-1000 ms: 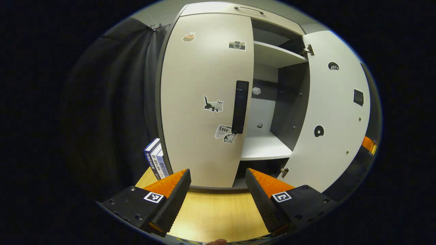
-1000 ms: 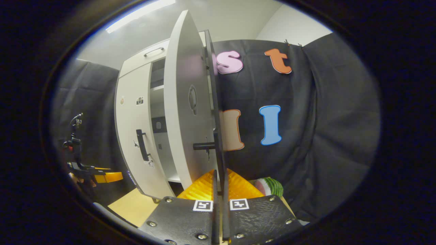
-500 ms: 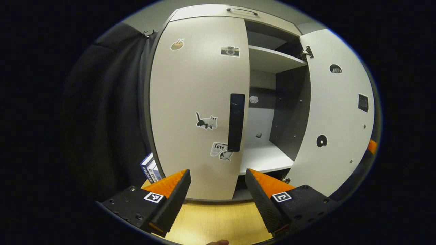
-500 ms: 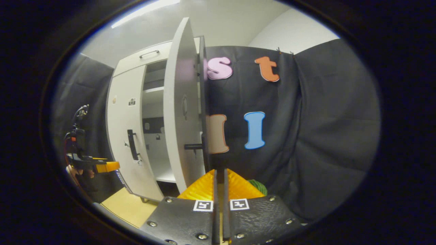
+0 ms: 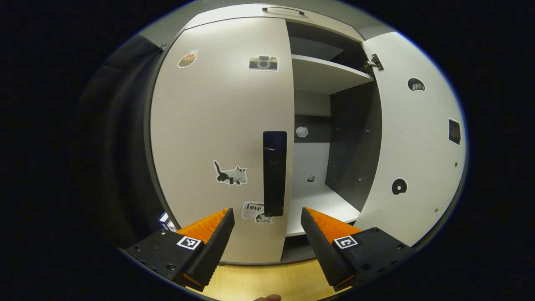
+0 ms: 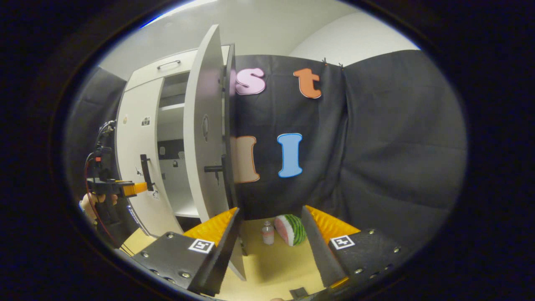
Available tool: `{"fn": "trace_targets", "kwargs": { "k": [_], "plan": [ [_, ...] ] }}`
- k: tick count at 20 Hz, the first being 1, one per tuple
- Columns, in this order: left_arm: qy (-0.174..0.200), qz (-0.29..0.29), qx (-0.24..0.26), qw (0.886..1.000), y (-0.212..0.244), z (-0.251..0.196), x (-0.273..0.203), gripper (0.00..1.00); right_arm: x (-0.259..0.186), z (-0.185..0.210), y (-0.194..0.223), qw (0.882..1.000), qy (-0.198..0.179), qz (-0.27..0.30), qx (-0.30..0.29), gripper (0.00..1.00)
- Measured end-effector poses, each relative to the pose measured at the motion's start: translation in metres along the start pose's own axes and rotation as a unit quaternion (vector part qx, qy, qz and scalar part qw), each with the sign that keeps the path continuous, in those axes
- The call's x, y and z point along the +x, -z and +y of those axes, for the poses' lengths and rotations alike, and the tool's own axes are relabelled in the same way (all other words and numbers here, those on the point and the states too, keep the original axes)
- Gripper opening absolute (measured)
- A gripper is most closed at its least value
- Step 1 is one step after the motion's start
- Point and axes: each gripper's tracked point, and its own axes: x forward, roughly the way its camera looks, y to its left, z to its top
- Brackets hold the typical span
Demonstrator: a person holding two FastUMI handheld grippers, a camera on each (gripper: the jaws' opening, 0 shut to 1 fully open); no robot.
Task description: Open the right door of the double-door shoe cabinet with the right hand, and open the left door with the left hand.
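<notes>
Since the earlier frames the right claw [image 6: 269, 234] has let go of the right door's edge and spread wide, and the left claw [image 5: 267, 234] has closed in on the left door handle [image 5: 274, 173], which now looms larger and lower in the left gripper view.

Left claw: released, fingers apart, nothing between them, aimed at the handle's lower end but not touching it. The handle is a dark upright bar near the left door's [image 5: 217, 133] free edge. That door is shut, flush with the cabinet [image 5: 267, 12] front. Stickers on the door relative to the handle: a cat sticker [image 5: 230, 174] just to its left, a "Love" sticker [image 5: 255, 211] at its lower end, a camera sticker [image 5: 263, 62] well above it, and another small one [image 5: 187, 59] up toward the door's far top corner.

On the handle's other side the cabinet interior is exposed: upper shelf [image 5: 322, 75], lower shelf [image 5: 322, 205], dark side panel. The right door [image 5: 411, 138] is swung open, well away from the handle, with a hinge [image 5: 372, 65] at its top.

Right claw: released, fingers wide, holding nothing. The right door's edge [image 6: 209, 138] stands just past its left finger, apart from it. The right door's handle [image 6: 214, 169] sticks out sideways. In the right gripper view the left claw [image 6: 140, 188] sits just beside the left door handle [image 6: 145, 171], with a hand [image 6: 90, 202] gripping its body.

On the wooden bench [image 6: 271, 263], beyond the right claw: a small bottle [image 6: 267, 233] and a watermelon slice [image 6: 291, 229], touching or nearly so, against the black cloth [image 6: 376, 159].
</notes>
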Motion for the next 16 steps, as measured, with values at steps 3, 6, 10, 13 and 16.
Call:
{"fn": "trace_targets", "kwargs": {
  "k": [3, 6, 10, 13, 16],
  "plan": [
    [-0.004, -0.006, 0.001, 1.0, -0.007, 0.0, 0.018, 0.99, -0.004, -0.009, 0.0, 1.0, 0.02, -0.002, 0.004, 0.86],
    [-0.014, -0.012, 0.007, 1.0, -0.013, 0.006, 0.031, 0.99, -0.009, -0.017, 0.006, 0.999, 0.038, 0.003, 0.01, 0.86],
    [-0.027, -0.013, 0.008, 1.0, -0.015, 0.011, 0.044, 0.97, -0.017, -0.03, 0.014, 0.998, 0.062, 0.012, 0.012, 0.86],
    [-0.029, -0.003, 0.009, 1.0, -0.009, 0.011, 0.052, 0.84, -0.021, -0.038, 0.02, 0.997, 0.077, 0.021, 0.015, 0.86],
    [-0.034, 0.001, 0.003, 0.999, -0.005, 0.012, 0.06, 0.76, -0.024, -0.044, 0.025, 0.996, 0.087, 0.029, 0.017, 0.86]
  ]
}}
